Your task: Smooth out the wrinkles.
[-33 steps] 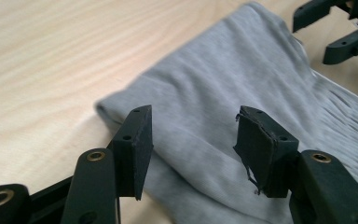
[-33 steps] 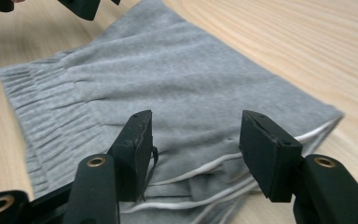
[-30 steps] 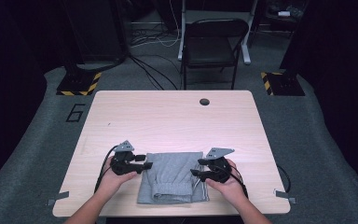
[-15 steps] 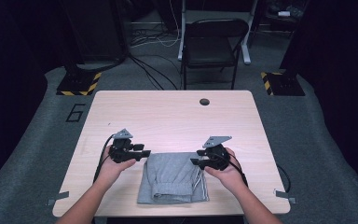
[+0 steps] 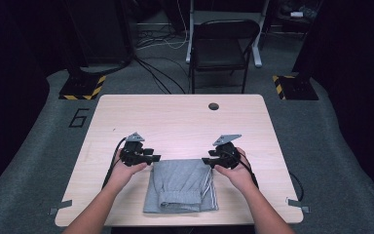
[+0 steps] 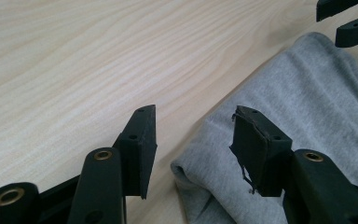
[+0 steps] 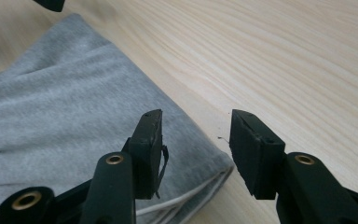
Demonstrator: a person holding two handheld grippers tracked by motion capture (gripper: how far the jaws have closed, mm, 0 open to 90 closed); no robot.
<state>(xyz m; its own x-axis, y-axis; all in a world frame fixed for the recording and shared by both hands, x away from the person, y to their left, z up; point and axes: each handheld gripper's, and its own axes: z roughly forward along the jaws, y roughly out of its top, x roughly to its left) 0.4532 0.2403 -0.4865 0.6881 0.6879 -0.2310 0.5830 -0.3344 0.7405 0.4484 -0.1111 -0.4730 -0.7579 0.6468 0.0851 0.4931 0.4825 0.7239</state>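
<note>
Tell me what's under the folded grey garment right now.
The folded grey garment lies flat on the wooden table. Bare tabletop shows all around it; whatever lies beneath the cloth is covered, so that cannot be seen.

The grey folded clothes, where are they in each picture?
High view: the grey folded clothes lie near the table's front edge, between both hand-held grippers.
Left gripper view: lower right.
Right gripper view: left side.
Shared landmark: the pale wooden table.
</note>
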